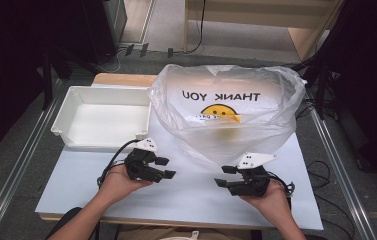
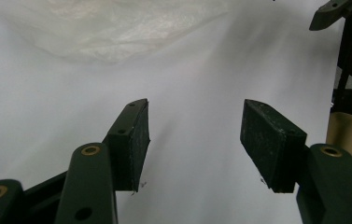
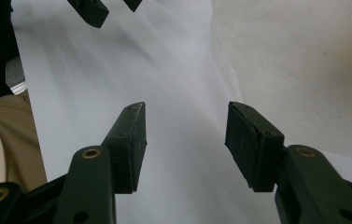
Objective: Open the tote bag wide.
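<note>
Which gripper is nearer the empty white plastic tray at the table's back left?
Left. The left gripper sits just in front of the white plastic tray, near its front right corner. The right gripper is farther right, in front of the clear plastic bag.

White tray on table, left of centre; wooden shelf unit on floor beyond.

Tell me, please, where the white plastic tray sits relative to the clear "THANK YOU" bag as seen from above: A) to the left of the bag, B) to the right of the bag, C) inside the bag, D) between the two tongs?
A: in the high view the empty white tray lies at the left of the clear plastic bag, its right rim beside the bag.
</note>
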